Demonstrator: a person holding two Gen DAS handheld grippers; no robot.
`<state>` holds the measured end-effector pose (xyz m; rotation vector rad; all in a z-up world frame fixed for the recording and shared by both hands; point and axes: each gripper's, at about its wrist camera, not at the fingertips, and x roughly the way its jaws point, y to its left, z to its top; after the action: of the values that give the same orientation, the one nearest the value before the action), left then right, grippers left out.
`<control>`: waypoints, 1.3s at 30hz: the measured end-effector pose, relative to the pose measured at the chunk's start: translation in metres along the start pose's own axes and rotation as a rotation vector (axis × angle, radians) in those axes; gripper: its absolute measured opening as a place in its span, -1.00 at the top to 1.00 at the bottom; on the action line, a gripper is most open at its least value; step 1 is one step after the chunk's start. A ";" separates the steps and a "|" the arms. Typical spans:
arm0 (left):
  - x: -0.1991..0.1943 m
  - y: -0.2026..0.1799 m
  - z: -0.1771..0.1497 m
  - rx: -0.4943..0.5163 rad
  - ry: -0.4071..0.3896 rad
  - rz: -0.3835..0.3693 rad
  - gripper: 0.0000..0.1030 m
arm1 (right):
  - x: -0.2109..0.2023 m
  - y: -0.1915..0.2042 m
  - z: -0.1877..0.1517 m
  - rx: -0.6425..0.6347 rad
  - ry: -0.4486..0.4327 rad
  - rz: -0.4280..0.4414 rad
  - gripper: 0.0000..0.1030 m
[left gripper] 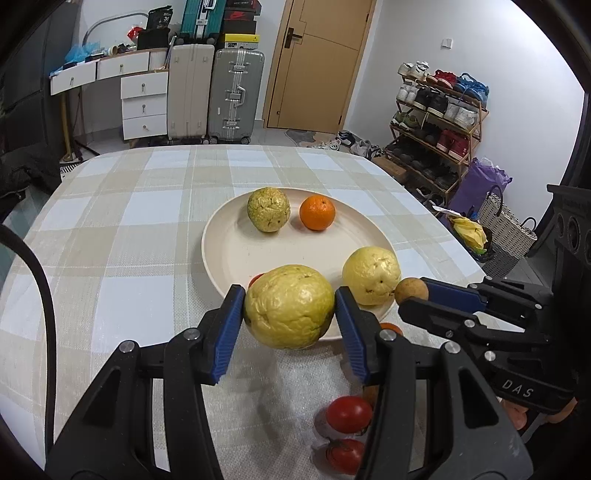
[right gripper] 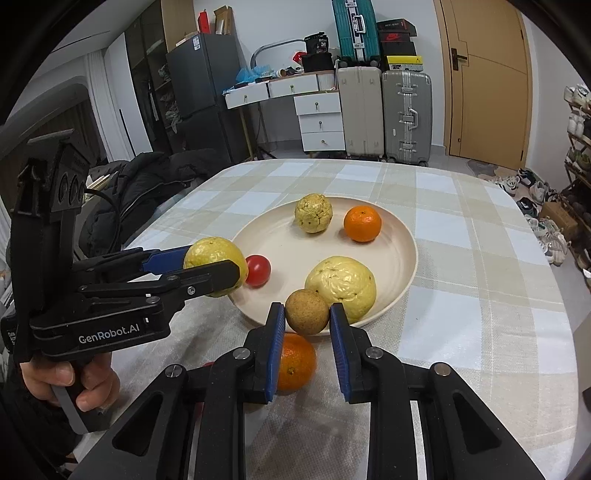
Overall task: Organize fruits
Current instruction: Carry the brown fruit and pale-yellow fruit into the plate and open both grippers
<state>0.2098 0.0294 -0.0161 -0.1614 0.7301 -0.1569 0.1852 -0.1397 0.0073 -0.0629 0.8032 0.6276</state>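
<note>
The room has white walls (left gripper: 424, 33) and a pale tiled floor (left gripper: 266, 138). A tan wooden door (left gripper: 317, 62) stands in the far wall, with a grey suitcase (left gripper: 234, 96) and a beige suitcase (left gripper: 190, 92) just beside it. A white desk with drawers (left gripper: 142, 92) is near them. A shoe rack (left gripper: 436, 118) full of shoes stands along the right wall. In the right wrist view, a dark fridge (right gripper: 203, 81) stands in the far left corner.

A lived-in home: beside the wooden door (left gripper: 317, 62) stand suitcases (left gripper: 216, 96) and a shoe rack (left gripper: 437, 125) (crammed), with a fridge (right gripper: 201, 92) farther off.
</note>
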 end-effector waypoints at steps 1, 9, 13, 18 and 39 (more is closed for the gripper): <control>0.002 -0.001 0.001 0.002 -0.001 0.002 0.08 | 0.001 0.000 0.000 0.002 0.002 0.005 0.51; 0.016 -0.003 0.004 0.020 -0.003 0.019 0.08 | 0.015 -0.001 0.002 -0.002 0.023 0.012 0.51; 0.024 -0.005 0.004 0.035 -0.002 0.017 0.07 | 0.020 -0.005 0.005 0.004 0.025 -0.003 0.51; 0.033 -0.008 0.007 0.048 0.006 0.026 0.08 | 0.026 -0.012 0.008 0.020 0.026 -0.016 0.51; 0.043 -0.005 0.005 0.061 0.018 0.070 0.07 | 0.020 -0.017 0.003 0.033 0.028 -0.057 0.05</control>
<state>0.2445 0.0161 -0.0390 -0.0757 0.7474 -0.1138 0.2068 -0.1424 -0.0078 -0.0637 0.8356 0.5608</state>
